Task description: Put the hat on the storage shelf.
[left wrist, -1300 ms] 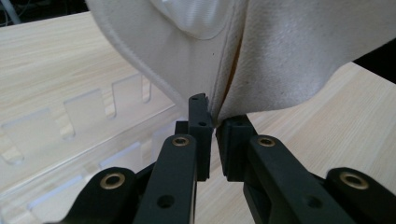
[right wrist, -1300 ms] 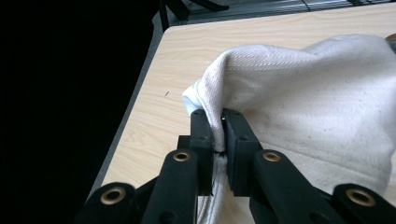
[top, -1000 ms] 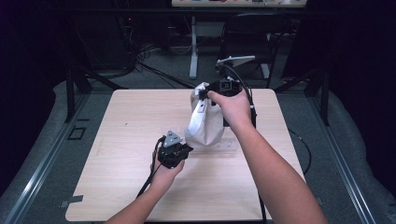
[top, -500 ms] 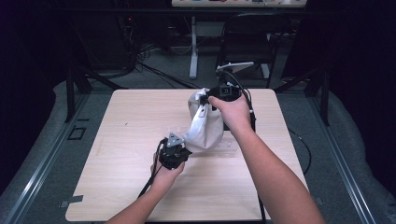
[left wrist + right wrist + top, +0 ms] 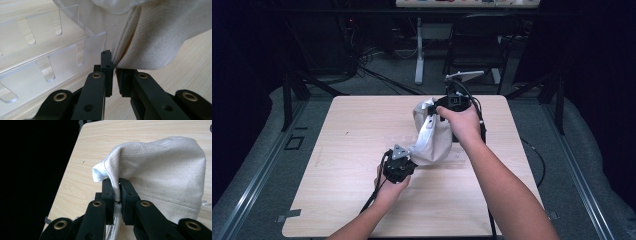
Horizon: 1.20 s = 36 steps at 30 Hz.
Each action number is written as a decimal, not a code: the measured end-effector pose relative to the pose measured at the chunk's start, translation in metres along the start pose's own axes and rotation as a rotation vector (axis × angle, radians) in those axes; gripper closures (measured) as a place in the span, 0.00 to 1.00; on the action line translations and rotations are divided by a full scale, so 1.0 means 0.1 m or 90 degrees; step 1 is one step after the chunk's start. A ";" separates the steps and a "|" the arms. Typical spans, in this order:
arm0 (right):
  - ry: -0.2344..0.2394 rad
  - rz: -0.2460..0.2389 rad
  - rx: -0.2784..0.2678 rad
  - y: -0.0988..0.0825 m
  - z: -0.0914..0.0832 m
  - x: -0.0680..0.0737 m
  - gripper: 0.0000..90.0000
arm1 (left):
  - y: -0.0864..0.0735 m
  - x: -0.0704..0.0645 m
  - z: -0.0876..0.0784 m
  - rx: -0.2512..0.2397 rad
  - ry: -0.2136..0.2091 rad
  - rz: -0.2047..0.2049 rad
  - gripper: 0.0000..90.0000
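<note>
- Left gripper (image 5: 404, 159): near centre of the table (image 5: 337, 200), jaws pinched on the near hem of the cloth (image 5: 434, 140). The left gripper view has the seam caught between the two black pads (image 5: 107, 72).
- Right gripper (image 5: 437, 109): farther back and right, jaws clamped on the far edge of the cloth; the right gripper view shows a fold (image 5: 112, 185) squeezed between its jaws.
- Change: a second ago the left gripper sat just left of the cloth, apparently without a hold on it; it has since shifted right and closed on the near edge. The right gripper has barely moved.
- Cloth: off-white, held at two ends, stretched from far right to near centre and sagging between, partly raised off the table.
- Clear plastic rack (image 5: 50, 57): slotted, lying on the table just beside and under the cloth, touching it in the left gripper view.
- Judgement: with both ends now secured, the cloth appears ready to be spread, lifted or draped, possibly over the rack.
</note>
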State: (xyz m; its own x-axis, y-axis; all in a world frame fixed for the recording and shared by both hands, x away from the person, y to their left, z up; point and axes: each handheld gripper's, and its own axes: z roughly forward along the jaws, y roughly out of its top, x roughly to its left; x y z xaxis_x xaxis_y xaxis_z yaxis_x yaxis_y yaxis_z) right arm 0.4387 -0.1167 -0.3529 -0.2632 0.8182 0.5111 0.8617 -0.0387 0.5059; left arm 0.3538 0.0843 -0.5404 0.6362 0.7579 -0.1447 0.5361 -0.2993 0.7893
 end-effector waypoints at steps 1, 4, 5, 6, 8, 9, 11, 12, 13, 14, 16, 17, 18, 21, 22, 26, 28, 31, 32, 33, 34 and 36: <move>0.002 0.000 -0.001 0.00 0.00 -0.01 0.93 | 0.00 0.00 0.00 -0.002 0.001 -0.001 0.94; -0.001 0.001 -0.001 -0.01 0.00 -0.02 0.93 | -0.01 -0.01 0.00 -0.006 0.001 0.001 0.93; 0.000 0.002 0.000 -0.01 0.00 -0.03 0.93 | -0.01 -0.01 0.00 -0.006 0.001 0.000 0.93; 0.000 0.002 0.000 -0.01 0.00 -0.03 0.93 | -0.01 -0.01 0.00 -0.008 0.001 -0.001 0.93; -0.005 0.000 0.002 -0.01 0.00 -0.04 0.93 | -0.01 0.00 -0.01 -0.003 -0.002 -0.003 0.92; -0.007 0.000 0.000 -0.01 0.00 -0.04 0.93 | -0.01 0.00 0.00 -0.012 -0.001 -0.006 0.91; -0.008 0.001 -0.001 -0.01 0.00 -0.05 0.92 | -0.01 -0.01 -0.02 -0.005 -0.006 -0.003 0.89; -0.007 0.002 -0.001 -0.01 0.00 -0.05 0.92 | -0.02 -0.01 -0.01 -0.016 -0.003 -0.002 0.88; -0.008 0.002 0.000 -0.01 0.00 -0.05 0.92 | -0.02 -0.01 -0.02 -0.016 -0.004 -0.001 0.87; -0.009 0.001 0.000 -0.01 0.00 -0.05 0.92 | -0.02 -0.02 -0.03 -0.018 -0.007 -0.002 0.86; -0.011 -0.001 0.001 -0.01 0.01 -0.05 0.92 | -0.01 -0.03 -0.05 -0.021 -0.003 0.005 0.82; -0.014 -0.003 0.002 -0.02 0.01 -0.05 0.92 | -0.01 -0.03 -0.06 -0.019 -0.005 0.008 0.79; -0.015 -0.004 0.002 -0.02 0.01 -0.06 0.92 | -0.01 -0.03 -0.07 -0.021 -0.002 0.007 0.78; -0.017 -0.005 0.002 -0.02 0.00 -0.06 0.92 | -0.02 -0.03 -0.12 -0.019 -0.003 0.010 0.73; -0.018 -0.004 0.000 -0.03 -0.01 -0.06 0.92 | -0.03 -0.02 -0.14 -0.023 -0.004 0.010 0.71; -0.025 -0.008 0.001 -0.04 -0.03 -0.08 0.90 | -0.08 0.02 -0.25 -0.029 -0.005 0.015 0.66; -0.026 -0.009 0.000 -0.04 -0.03 -0.08 0.89 | -0.10 0.06 -0.31 -0.032 -0.009 0.008 0.64; -0.024 -0.011 0.002 -0.04 -0.05 -0.09 0.87 | -0.14 0.13 -0.43 -0.034 -0.009 0.005 0.61; -0.023 -0.011 0.002 -0.05 -0.06 -0.09 0.87 | -0.15 0.15 -0.45 -0.035 -0.010 0.003 0.61; -0.024 -0.012 0.001 -0.05 -0.07 -0.09 0.86 | -0.17 0.19 -0.50 -0.036 -0.006 -0.003 0.60; -0.023 -0.012 0.002 -0.05 -0.08 -0.10 0.85 | -0.18 0.21 -0.52 -0.035 -0.006 -0.002 0.59; -0.021 -0.011 0.001 -0.05 -0.10 -0.11 0.84 | -0.21 0.26 -0.57 -0.037 0.002 -0.009 0.58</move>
State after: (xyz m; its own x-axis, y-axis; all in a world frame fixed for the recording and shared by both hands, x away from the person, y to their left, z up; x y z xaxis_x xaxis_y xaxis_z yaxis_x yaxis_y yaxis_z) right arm 0.4331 -0.1308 -0.3539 -0.2637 0.8376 0.4783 0.8574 -0.0236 0.5141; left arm 0.3276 0.1435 -0.5273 0.6267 0.7639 -0.1539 0.5121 -0.2549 0.8203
